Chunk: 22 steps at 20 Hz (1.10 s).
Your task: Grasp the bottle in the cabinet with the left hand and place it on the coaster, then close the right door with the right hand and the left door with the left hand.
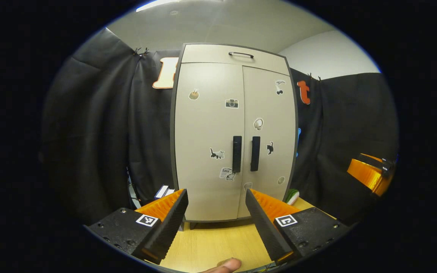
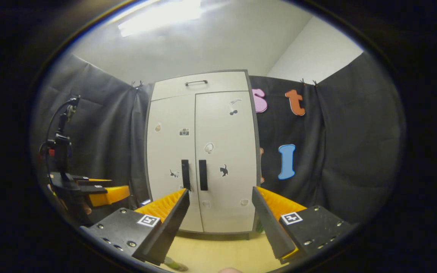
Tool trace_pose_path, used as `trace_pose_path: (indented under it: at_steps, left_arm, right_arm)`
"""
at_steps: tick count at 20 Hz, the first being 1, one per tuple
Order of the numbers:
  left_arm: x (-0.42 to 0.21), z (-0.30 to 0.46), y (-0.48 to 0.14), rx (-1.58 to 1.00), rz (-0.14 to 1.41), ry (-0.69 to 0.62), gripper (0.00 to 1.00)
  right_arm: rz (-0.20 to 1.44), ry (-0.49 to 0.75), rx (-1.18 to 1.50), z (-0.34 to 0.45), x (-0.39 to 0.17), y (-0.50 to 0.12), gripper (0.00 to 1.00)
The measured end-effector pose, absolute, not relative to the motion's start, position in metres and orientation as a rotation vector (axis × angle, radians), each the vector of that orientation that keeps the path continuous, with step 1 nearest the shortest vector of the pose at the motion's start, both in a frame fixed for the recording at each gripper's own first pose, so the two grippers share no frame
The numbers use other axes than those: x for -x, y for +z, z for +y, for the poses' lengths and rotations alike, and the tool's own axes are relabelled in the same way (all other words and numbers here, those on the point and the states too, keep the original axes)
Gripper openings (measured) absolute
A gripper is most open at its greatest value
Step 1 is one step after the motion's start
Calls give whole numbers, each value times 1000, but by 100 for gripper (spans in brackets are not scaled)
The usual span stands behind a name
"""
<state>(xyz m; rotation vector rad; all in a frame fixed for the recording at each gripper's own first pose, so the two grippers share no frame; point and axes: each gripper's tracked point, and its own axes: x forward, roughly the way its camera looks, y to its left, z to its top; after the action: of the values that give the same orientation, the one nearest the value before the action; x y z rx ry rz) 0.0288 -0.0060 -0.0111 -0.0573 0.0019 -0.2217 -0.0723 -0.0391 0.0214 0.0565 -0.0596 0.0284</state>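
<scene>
**Both grippers spread and empty before a closed cabinet**

In the left gripper view, the left gripper (image 1: 215,223) sits nearest the camera with its two fingers spread wide, nothing between them and nothing touching either one. A fingertip (image 1: 224,265) of the person shows at the bottom edge, just below the gap. Under the fingers lies the pale wooden table (image 1: 218,239).

In the right gripper view, the right gripper (image 2: 220,227) is likewise held with its jaws well apart and empty, above the same table. Off to the left of that view, farther back, the left gripper appears again (image 2: 101,191) with a dark stand and cable rising behind it; in the left gripper view, part of the right gripper (image 1: 370,172) shows at the far right edge.

Farther back, on the table, stands the cabinet (image 1: 233,136), a tall beige unit with a dark frame. Its left door (image 1: 207,140) and right door (image 1: 269,132) both lie flush and shut, each with a dark vertical handle (image 1: 236,153) beside the centre seam, and small stickers dot the fronts. A top panel carries a thin bar handle (image 1: 241,55). Whatever is inside the cabinet is hidden behind the doors. A small green and white object (image 1: 292,196) lies just beside the cabinet's lower right corner; what it is cannot be told.
</scene>
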Motion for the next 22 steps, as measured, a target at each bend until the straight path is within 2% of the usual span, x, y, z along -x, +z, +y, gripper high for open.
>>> trace_pose_path:
  at_steps: [7, 8, 13, 14, 15, 16, 20, 22]
  left_arm:
    - [-33, -16, -18, 58, 25, -247, 96]
    - [-33, -16, -19, 53, 26, -247, 96]
    - [-36, -14, -12, 11, -18, -218, 96]
    - [-37, -16, -9, -5, -28, -218, 100]
    - [-37, -21, -8, -15, -35, -230, 92]
    - [-36, -29, -6, -25, -40, -252, 96]
    - [-32, -46, 7, -14, -65, -308, 95]
    - [-32, -48, 14, -4, -80, -323, 95]
  right_arm:
    - [-91, 20, -36, -41, 79, 27, 100]
    - [-89, 13, -35, -42, 79, 27, 97]
    - [-99, -36, -13, -54, 80, 31, 100]
    - [-107, -54, -11, -58, 82, 32, 100]
    - [-111, -68, -16, -62, 85, 34, 97]
    - [-118, -80, -24, -66, 87, 36, 100]
    - [-138, -124, -35, -80, 101, 41, 96]
    - [-138, -143, -27, -84, 103, 40, 100]
